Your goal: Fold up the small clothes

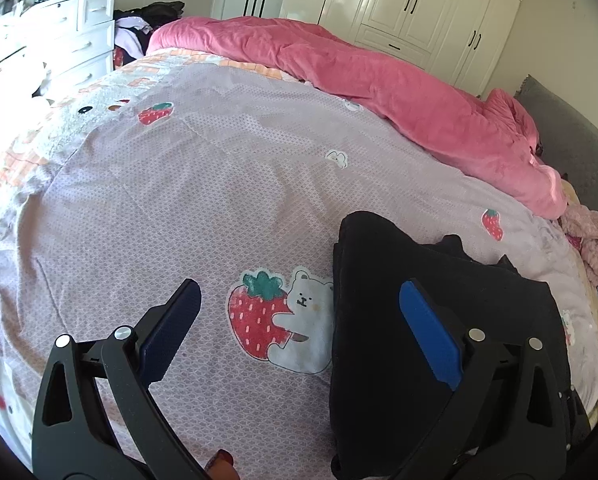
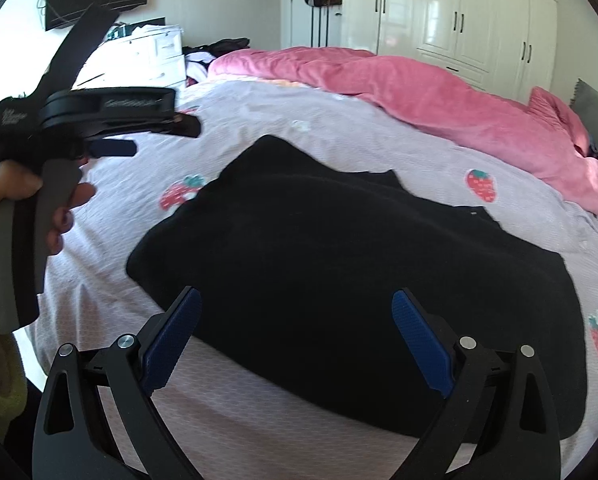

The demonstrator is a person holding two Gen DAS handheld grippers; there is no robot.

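No legible text, brand or number anywhere. Faint pale lettering on body of left gripper, seen from right wrist view, too blurred to read. Bedsheet carries pictures only, no words.

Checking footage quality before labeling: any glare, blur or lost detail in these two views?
Left wrist view: sunlight washes out the drawers; bedsheet sharp. Right wrist view: the black garment shows almost no fold detail, the sheet looks slightly smeared; fisheye bends both.
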